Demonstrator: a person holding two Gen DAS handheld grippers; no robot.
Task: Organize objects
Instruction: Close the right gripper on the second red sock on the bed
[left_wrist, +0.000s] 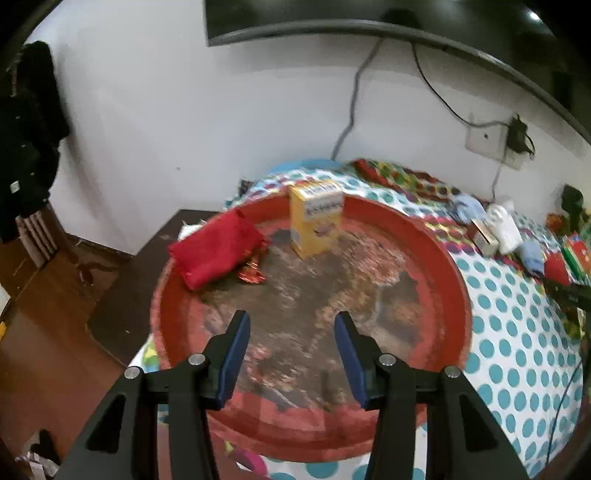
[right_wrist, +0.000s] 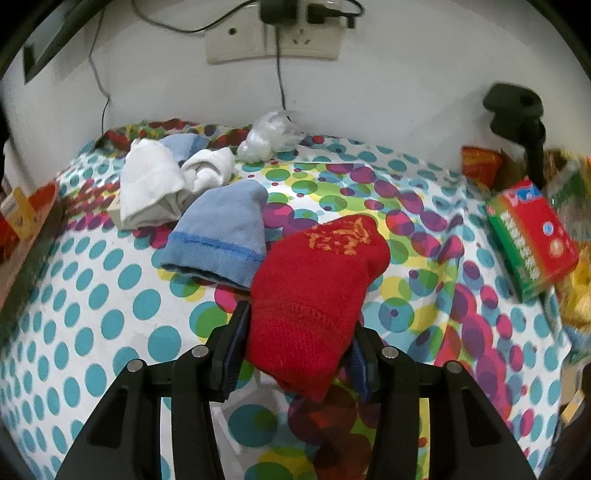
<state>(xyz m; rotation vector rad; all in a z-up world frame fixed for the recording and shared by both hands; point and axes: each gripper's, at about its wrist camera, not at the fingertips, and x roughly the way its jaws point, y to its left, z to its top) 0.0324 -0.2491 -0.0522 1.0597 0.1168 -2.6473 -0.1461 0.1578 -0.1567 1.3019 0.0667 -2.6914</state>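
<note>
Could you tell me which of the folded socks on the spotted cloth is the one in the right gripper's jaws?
The red sock with orange lettering; the right gripper clamps it. The blue sock and white socks lie free.

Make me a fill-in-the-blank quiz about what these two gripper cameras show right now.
1. The right gripper grips a folded ____ sock.
2. The left gripper is ____, nothing between its jaws.
3. The yellow box stands inside the red ____.
4. The blue sock lies on the ____ cloth.

Missing words: red; open; tray; dotted
</note>
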